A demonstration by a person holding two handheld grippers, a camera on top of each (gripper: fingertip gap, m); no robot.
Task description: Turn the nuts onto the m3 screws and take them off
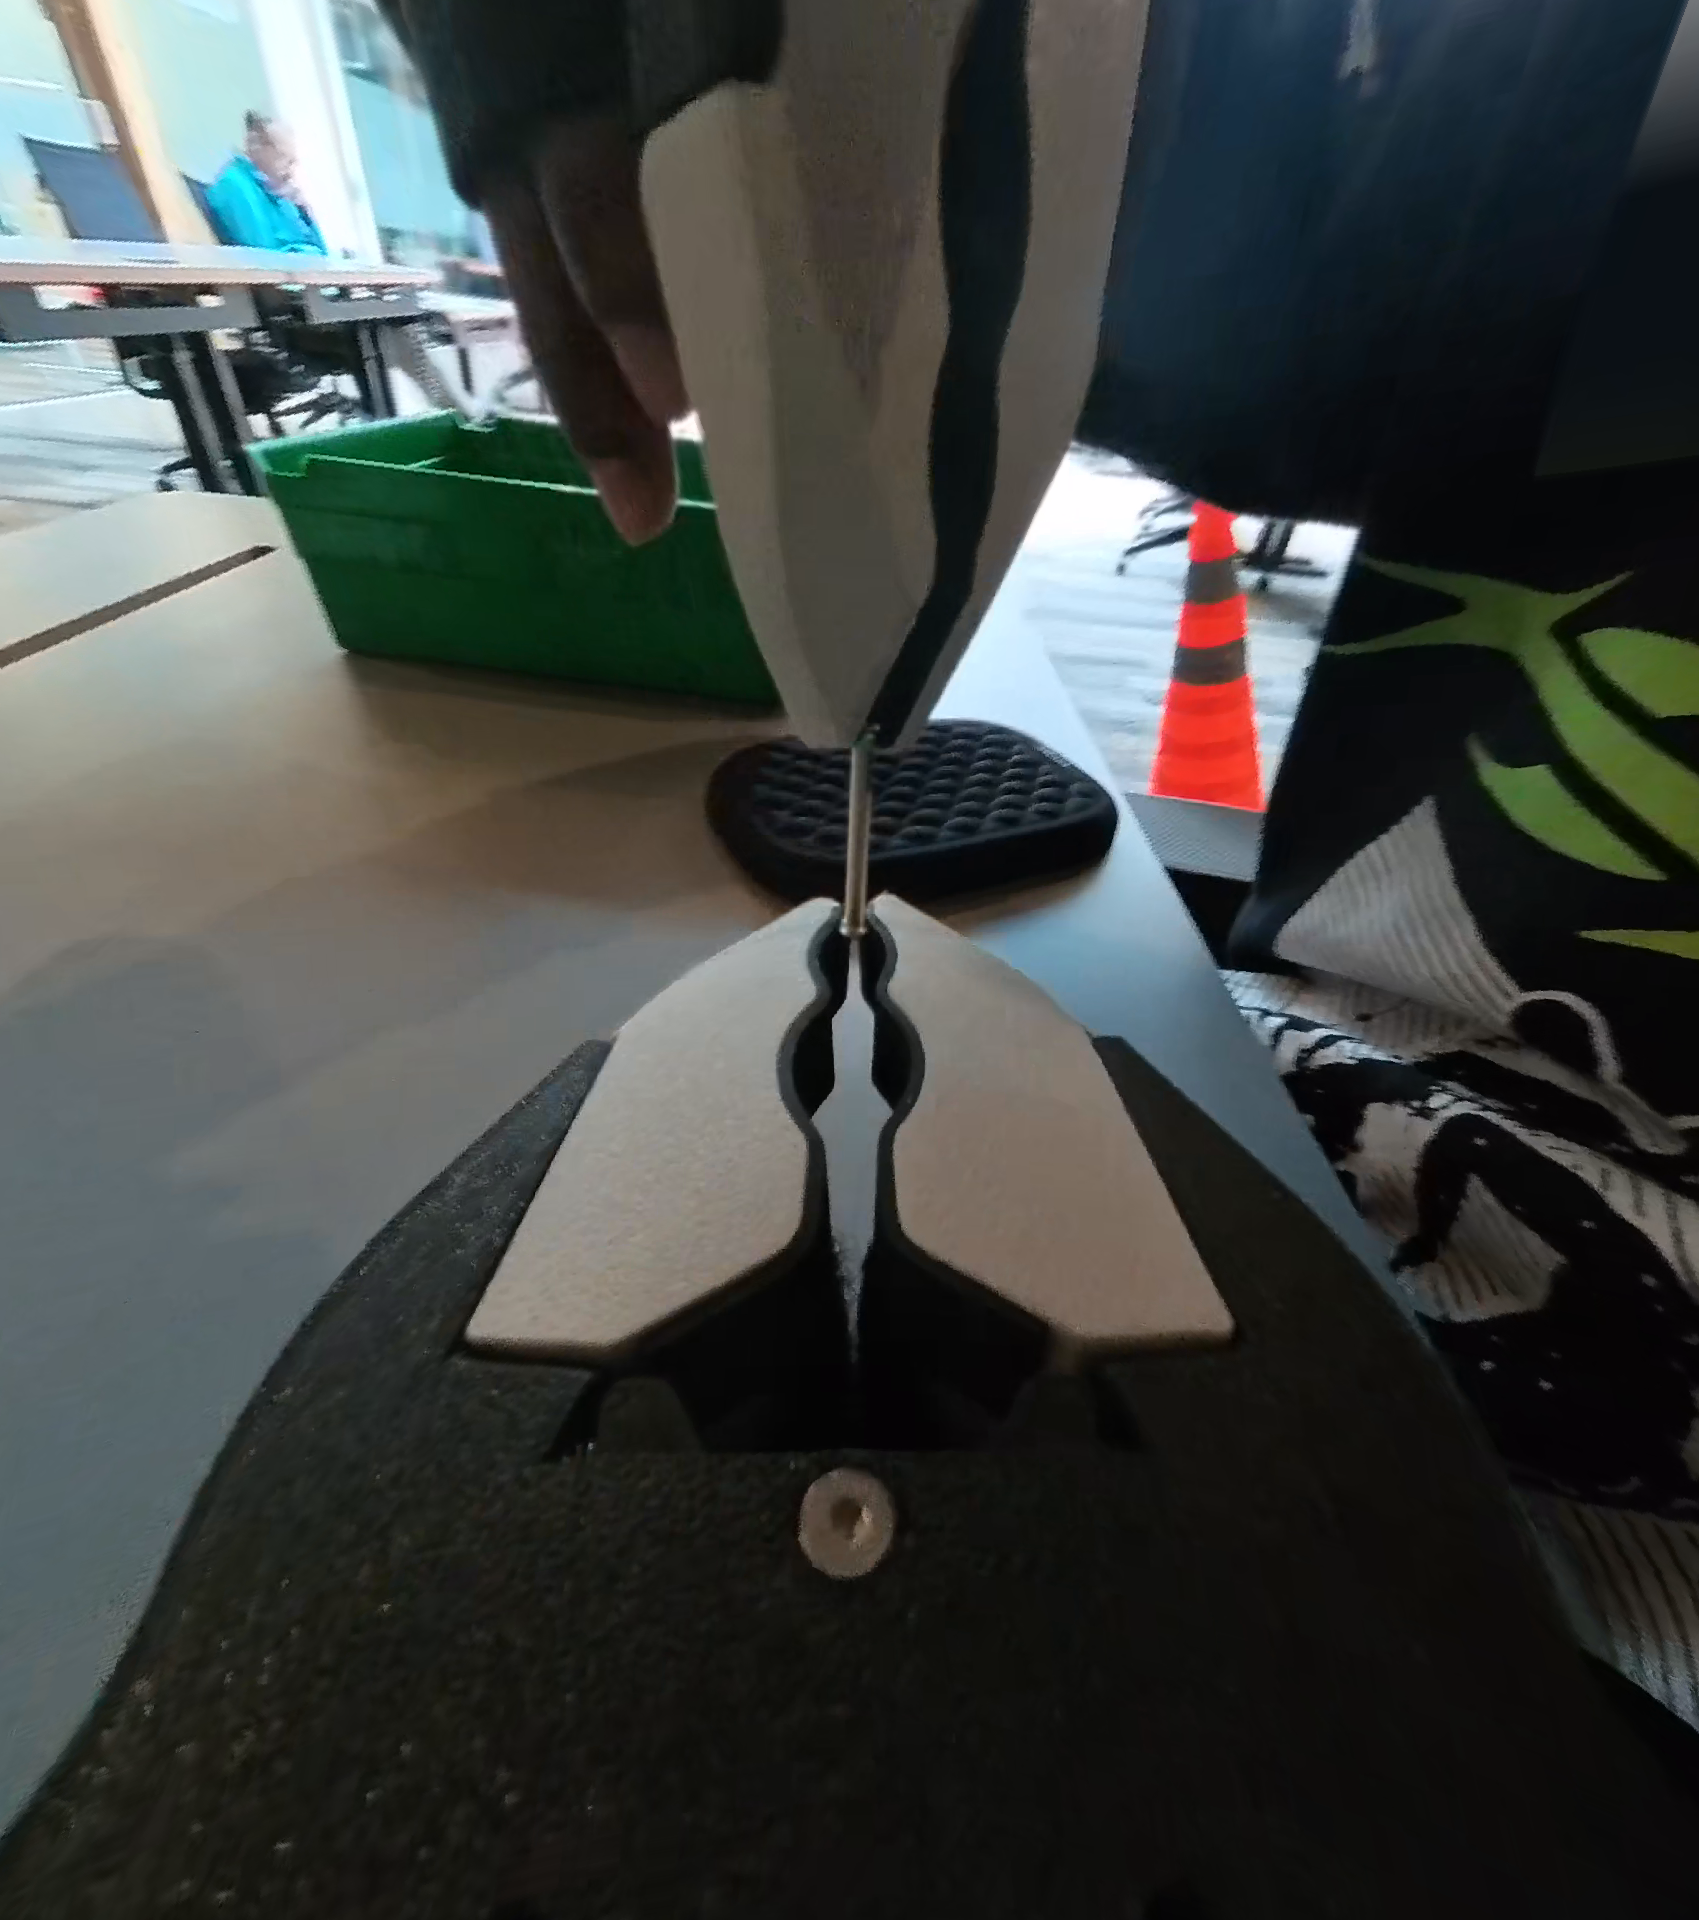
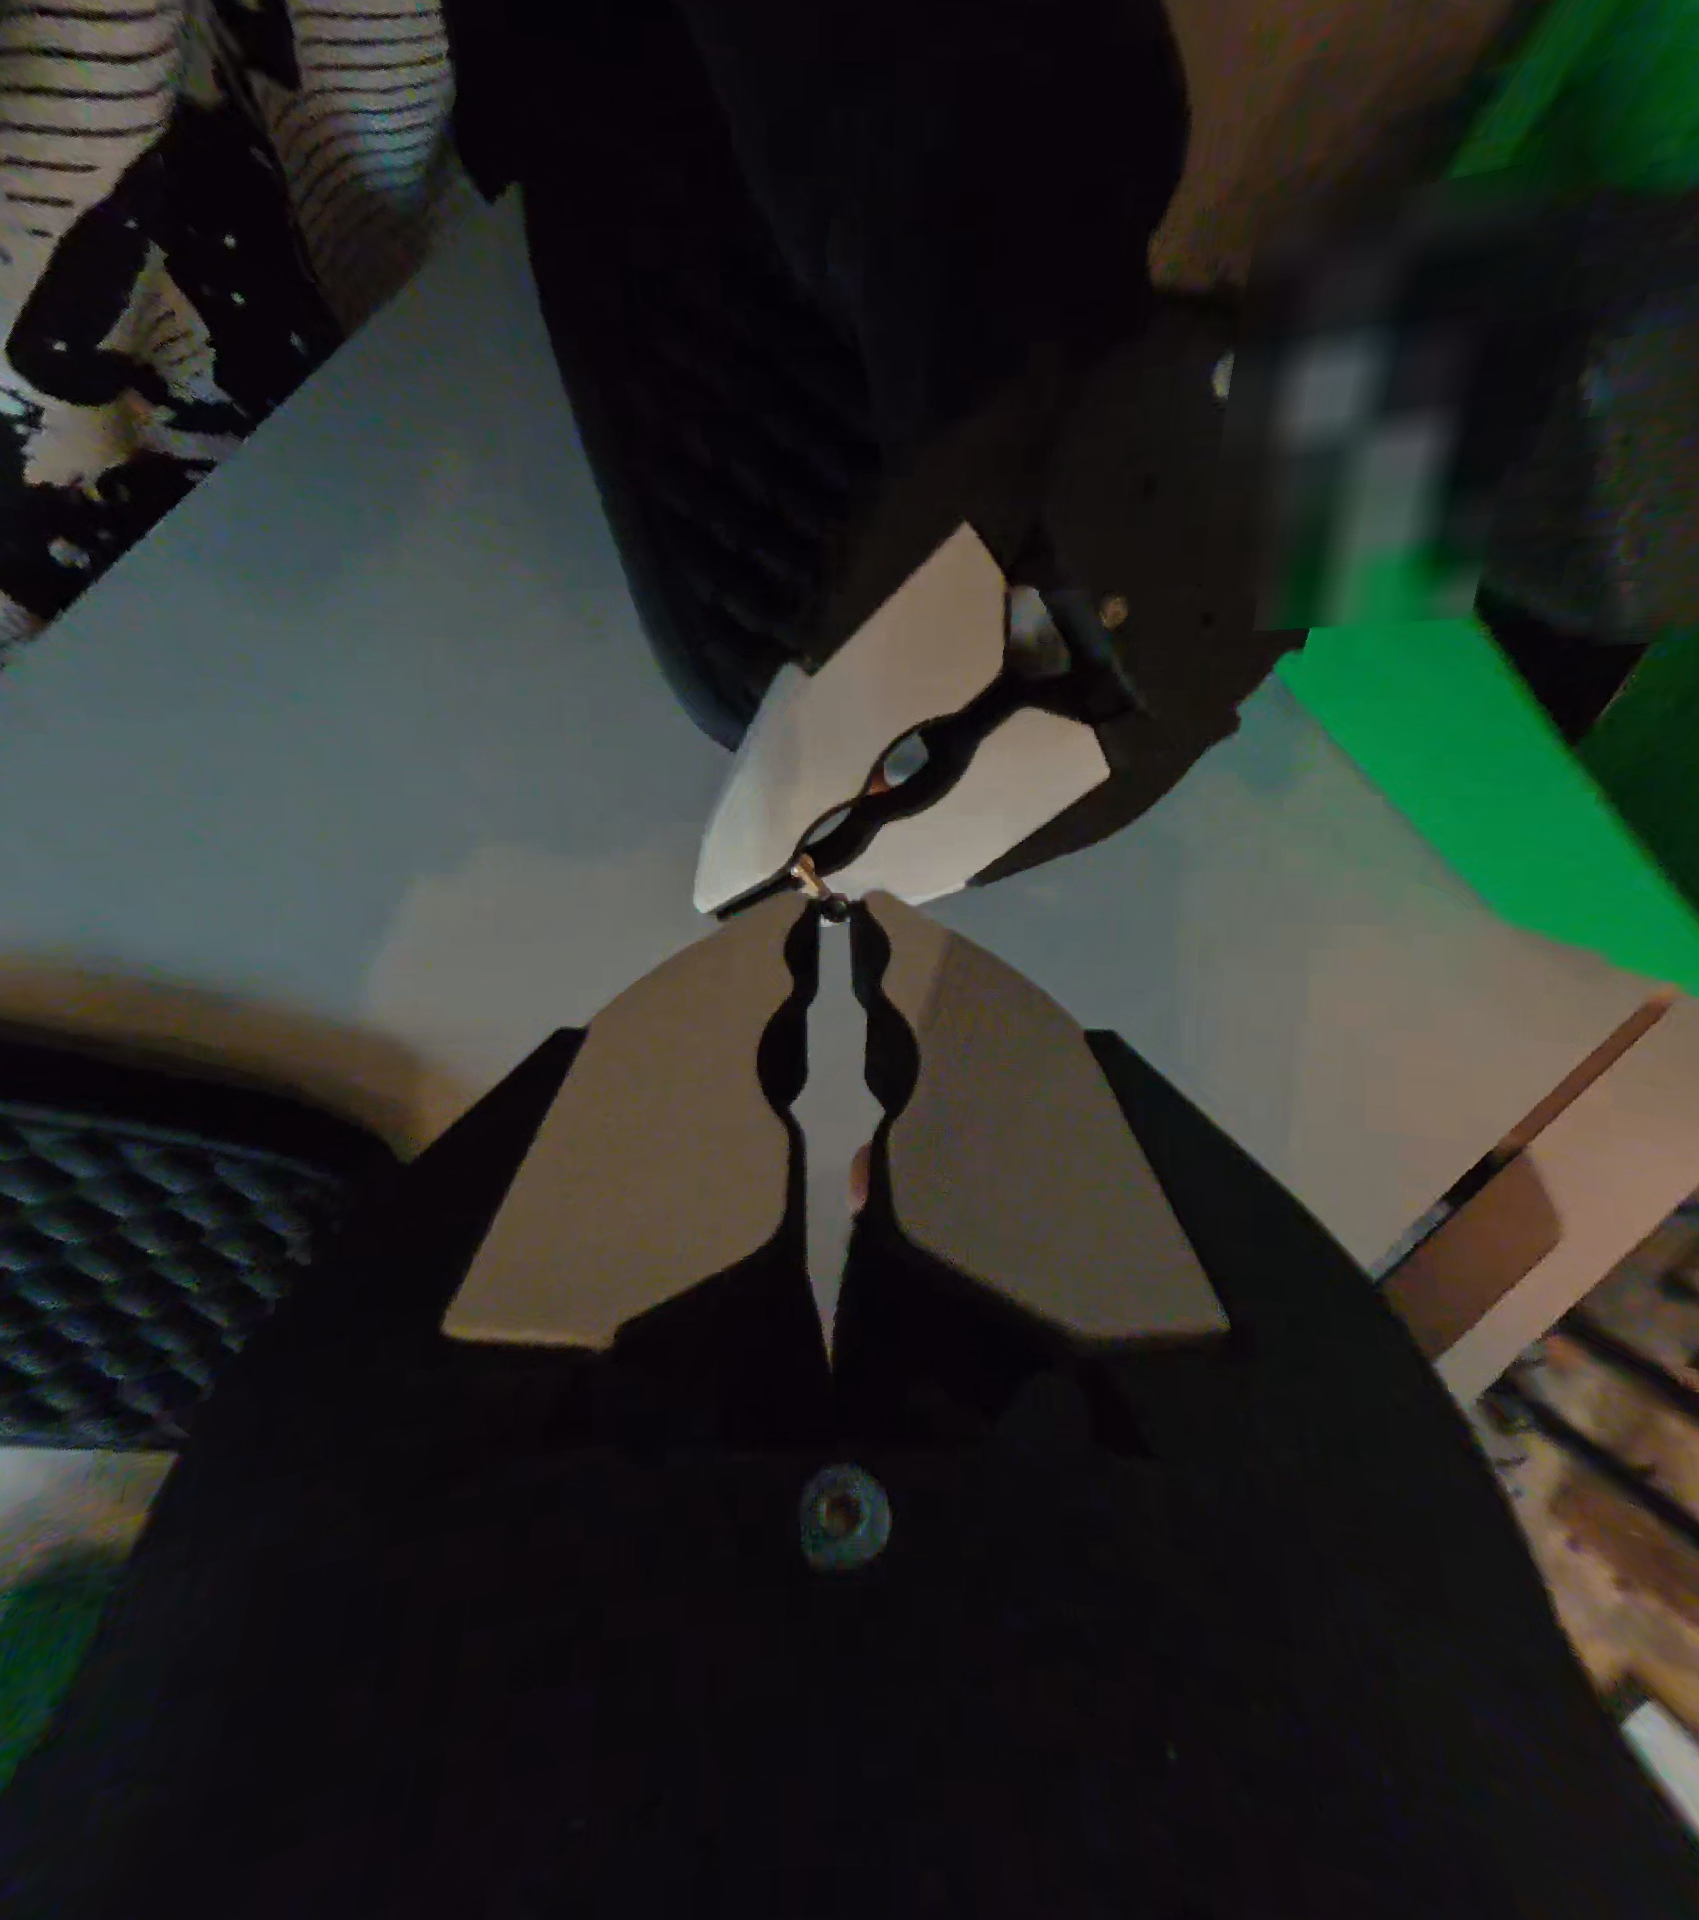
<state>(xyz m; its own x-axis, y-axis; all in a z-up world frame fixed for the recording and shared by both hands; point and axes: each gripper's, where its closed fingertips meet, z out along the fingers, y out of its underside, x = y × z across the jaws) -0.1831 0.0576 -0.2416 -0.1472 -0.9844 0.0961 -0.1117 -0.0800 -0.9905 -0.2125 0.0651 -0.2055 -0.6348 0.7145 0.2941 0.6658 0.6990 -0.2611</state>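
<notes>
My left gripper [image 1: 855, 920] is shut on the head end of a thin silver M3 screw [image 1: 856, 831], whose shaft points forward from my tips above the grey table [image 1: 201, 883]. My right gripper [image 1: 866, 727] comes in from above and meets the screw's far end. In the right wrist view my right gripper [image 2: 832, 910] is shut on a small dark nut [image 2: 836, 910] at its very tips. The nut sits on the end of the screw [image 2: 807, 875], which sticks out of the left gripper [image 2: 788, 883]. How far the nut is threaded on is too small to tell.
A green bin [image 1: 471, 561] stands on the far side of the table. A black dimpled mat [image 1: 980, 821] lies behind the screw near the table's right edge. An orange cone [image 1: 1209, 665] stands on the floor beyond. A hand [image 1: 606, 343] holds the right gripper. Spacing between my two grippers at the tips: around 5 cm.
</notes>
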